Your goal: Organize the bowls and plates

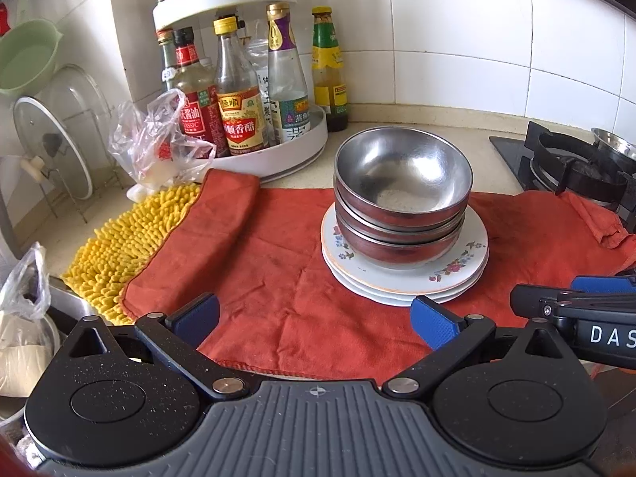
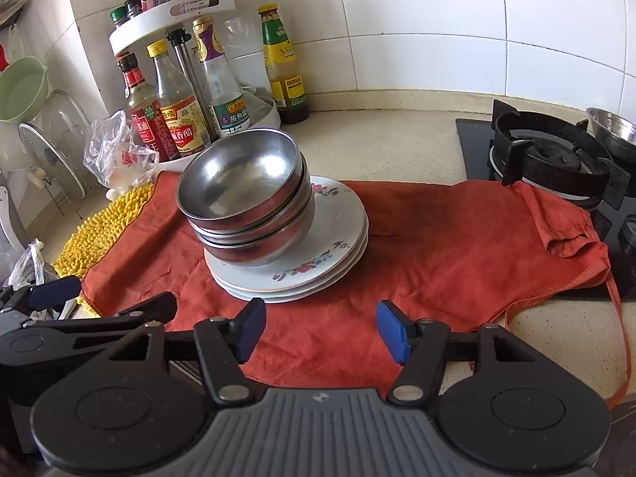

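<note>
Left wrist view: steel bowls (image 1: 401, 194) nested on stacked floral plates (image 1: 405, 274), on red cloth (image 1: 258, 270) over the surface. Left tongs (image 1: 314, 320) gape wide, empty. Right tongs (image 2: 320, 332) also parted, holding nothing, near the plates.

Shiny metal bowls (image 1: 401, 183), glazed plates (image 1: 457, 266), red cloth (image 1: 258, 262)

- I see an orange cloth (image 1: 278, 262) spread over the counter.
- A yellow chenille mat (image 1: 119, 246) lies partly under it.
- Sauce bottles (image 1: 238, 91) crowd a white turntable rack (image 1: 294, 147).
- A gas burner (image 2: 552, 159) sits at the right.
</note>
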The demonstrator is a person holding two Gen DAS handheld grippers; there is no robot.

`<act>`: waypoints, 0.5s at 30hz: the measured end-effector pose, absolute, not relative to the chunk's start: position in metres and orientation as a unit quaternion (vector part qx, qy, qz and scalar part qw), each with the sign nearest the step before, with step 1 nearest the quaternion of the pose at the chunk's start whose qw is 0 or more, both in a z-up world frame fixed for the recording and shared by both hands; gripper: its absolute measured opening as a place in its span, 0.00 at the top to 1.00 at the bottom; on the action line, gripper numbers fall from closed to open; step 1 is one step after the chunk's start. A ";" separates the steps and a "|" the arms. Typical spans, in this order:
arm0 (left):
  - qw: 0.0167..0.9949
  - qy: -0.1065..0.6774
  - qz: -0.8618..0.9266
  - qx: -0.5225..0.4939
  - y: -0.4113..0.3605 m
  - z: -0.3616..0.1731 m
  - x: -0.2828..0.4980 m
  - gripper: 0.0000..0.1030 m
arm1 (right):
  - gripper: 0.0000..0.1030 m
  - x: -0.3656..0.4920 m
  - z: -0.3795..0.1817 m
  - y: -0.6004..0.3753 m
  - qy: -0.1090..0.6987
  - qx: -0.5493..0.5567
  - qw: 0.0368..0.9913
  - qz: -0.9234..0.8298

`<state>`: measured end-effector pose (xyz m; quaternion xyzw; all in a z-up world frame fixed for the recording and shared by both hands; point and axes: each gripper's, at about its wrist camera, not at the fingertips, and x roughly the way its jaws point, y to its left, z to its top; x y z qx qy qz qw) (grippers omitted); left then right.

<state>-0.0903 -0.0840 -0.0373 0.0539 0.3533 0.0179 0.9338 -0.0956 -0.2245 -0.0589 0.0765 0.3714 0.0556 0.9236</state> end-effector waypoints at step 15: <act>0.934 0.354 0.021 0.047 -0.073 -0.035 -0.102 0.00 | 0.42 -0.106 -0.055 -0.215 0.373 0.074 0.923 0.049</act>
